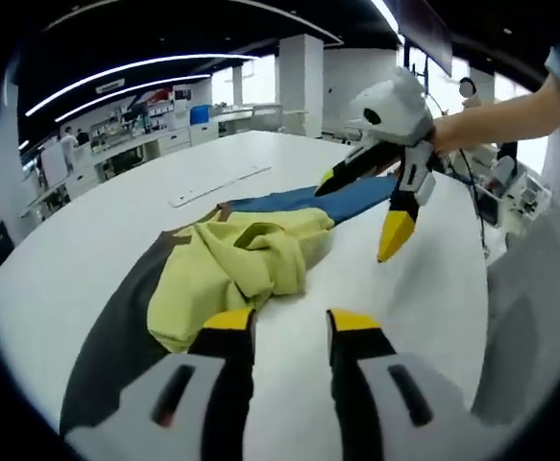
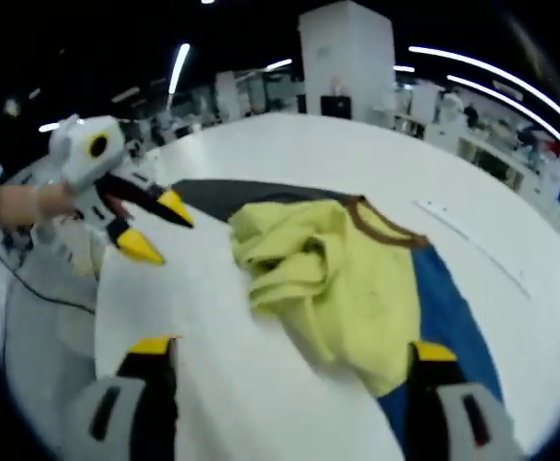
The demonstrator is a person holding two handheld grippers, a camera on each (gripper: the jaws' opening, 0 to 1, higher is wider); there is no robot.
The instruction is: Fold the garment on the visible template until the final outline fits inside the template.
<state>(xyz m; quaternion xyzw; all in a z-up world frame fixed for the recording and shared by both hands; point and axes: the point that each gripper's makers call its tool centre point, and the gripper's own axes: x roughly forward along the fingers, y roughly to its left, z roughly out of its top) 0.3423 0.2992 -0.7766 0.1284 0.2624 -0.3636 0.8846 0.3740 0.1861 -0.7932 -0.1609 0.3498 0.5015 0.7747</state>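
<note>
Both my left tongs and right tongs hang released, jaws spread, over the crumpled yellow cloth garment on the white counter.

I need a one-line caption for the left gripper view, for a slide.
Yellow garment lies crumpled on the dark-and-blue template, between the open left gripper and open right gripper.

A yellow garment with brown collar is seen bunched on the dark-and-blue template, just beyond the left fingers.
</note>
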